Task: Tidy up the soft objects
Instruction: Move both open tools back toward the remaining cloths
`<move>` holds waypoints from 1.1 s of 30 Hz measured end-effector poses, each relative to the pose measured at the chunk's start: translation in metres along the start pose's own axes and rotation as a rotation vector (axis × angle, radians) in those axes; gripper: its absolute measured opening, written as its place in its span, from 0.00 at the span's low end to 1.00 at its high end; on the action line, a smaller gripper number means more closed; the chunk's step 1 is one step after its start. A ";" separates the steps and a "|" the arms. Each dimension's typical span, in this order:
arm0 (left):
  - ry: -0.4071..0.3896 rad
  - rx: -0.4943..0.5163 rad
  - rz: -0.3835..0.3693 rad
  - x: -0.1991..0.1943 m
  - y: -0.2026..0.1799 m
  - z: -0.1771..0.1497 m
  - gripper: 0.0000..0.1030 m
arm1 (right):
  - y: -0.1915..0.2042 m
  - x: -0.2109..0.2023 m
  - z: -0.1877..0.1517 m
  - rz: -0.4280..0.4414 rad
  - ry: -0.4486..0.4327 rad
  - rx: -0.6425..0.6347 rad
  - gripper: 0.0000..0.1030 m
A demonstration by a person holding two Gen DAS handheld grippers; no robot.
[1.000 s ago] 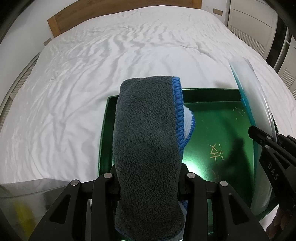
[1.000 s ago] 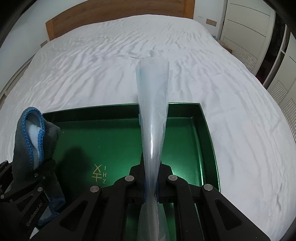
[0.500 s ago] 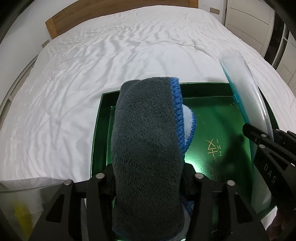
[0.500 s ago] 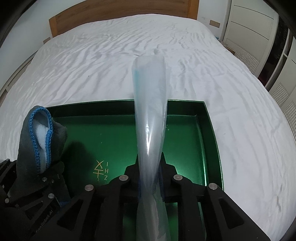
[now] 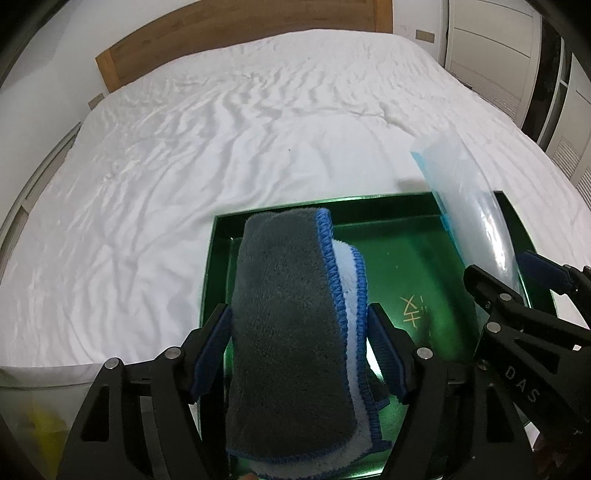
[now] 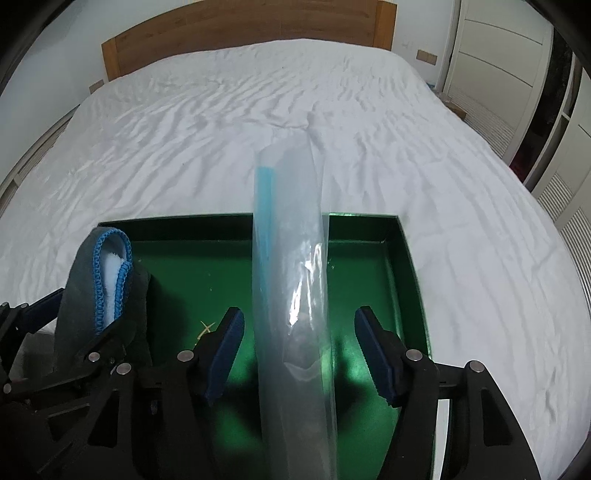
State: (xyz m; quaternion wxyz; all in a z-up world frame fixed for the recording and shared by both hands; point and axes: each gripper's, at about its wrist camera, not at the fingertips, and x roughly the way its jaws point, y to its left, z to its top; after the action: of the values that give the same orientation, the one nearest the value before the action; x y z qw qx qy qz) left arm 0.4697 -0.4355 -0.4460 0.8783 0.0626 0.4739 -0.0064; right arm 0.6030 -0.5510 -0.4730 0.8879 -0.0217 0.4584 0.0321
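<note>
A folded grey towel with blue stitched edging [image 5: 288,314] stands in the left part of a green tray [image 5: 369,205] on the bed. My left gripper [image 5: 297,314] straddles it; its jaws are opening and the blue pads [image 5: 216,339] sit beside the towel without squeezing it. A long clear plastic bag with a blue strip [image 6: 291,258] rises from the tray [image 6: 406,266] between the fingers of my right gripper [image 6: 300,314]. Those jaws are opening too, with a gap on each side of the bag. The towel [image 6: 110,273] and the bag [image 5: 469,206] also show in the opposite views.
The tray lies on a wide bed with a wrinkled white sheet [image 5: 184,166] and a wooden headboard [image 6: 240,33] at the far end. White wardrobe doors [image 6: 498,55] stand to the right. A clear plastic container with something yellow [image 5: 44,406] sits at the lower left.
Both pairs of jaws have spread apart. The right pads have let go of the plastic bag, and the left pads have eased off the towel, which has puffed out wider.
</note>
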 end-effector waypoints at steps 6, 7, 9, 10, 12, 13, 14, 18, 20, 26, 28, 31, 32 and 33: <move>-0.035 -0.008 0.008 -0.017 0.002 0.001 0.66 | 0.001 -0.019 -0.001 -0.037 -0.032 0.000 0.67; -0.037 -0.013 0.005 -0.021 0.002 0.000 0.66 | 0.001 -0.023 -0.002 -0.044 -0.039 0.004 0.69; -0.047 -0.017 0.001 -0.030 0.002 -0.002 0.66 | 0.002 -0.038 -0.006 -0.057 -0.059 0.013 0.70; -0.056 -0.018 -0.001 -0.037 0.003 -0.005 0.66 | 0.002 -0.046 -0.008 -0.065 -0.069 0.016 0.71; -0.063 -0.029 -0.018 -0.050 0.003 -0.012 0.66 | 0.002 -0.065 -0.014 -0.084 -0.090 0.018 0.71; -0.064 -0.038 -0.031 -0.058 0.004 -0.018 0.66 | 0.004 -0.075 -0.018 -0.093 -0.096 0.015 0.71; -0.068 -0.041 -0.044 -0.066 0.005 -0.024 0.66 | 0.005 -0.086 -0.023 -0.106 -0.102 0.013 0.71; -0.078 -0.014 -0.103 -0.098 -0.001 -0.051 0.66 | 0.017 -0.125 -0.045 -0.122 -0.115 0.000 0.71; -0.090 0.000 -0.134 -0.119 -0.001 -0.066 0.66 | 0.028 -0.146 -0.056 -0.130 -0.117 -0.013 0.71; -0.083 0.008 -0.206 -0.165 0.021 -0.101 0.66 | 0.063 -0.215 -0.093 -0.144 -0.132 -0.005 0.71; -0.076 0.022 -0.226 -0.181 0.040 -0.118 0.66 | 0.078 -0.237 -0.107 -0.153 -0.130 -0.005 0.71; -0.037 0.044 -0.249 -0.200 0.080 -0.147 0.66 | 0.110 -0.270 -0.133 -0.140 -0.112 -0.003 0.71; -0.025 0.051 -0.259 -0.204 0.093 -0.157 0.66 | 0.125 -0.281 -0.144 -0.136 -0.101 -0.007 0.71; -0.017 0.066 -0.254 -0.209 0.107 -0.166 0.66 | 0.139 -0.289 -0.152 -0.128 -0.093 -0.011 0.71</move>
State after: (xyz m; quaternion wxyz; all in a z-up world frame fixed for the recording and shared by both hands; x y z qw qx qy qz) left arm 0.2238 -0.3197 -0.3505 0.8719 0.0312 0.4700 -0.1336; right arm 0.3017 -0.4334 -0.3269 0.9084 -0.0542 0.4141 -0.0215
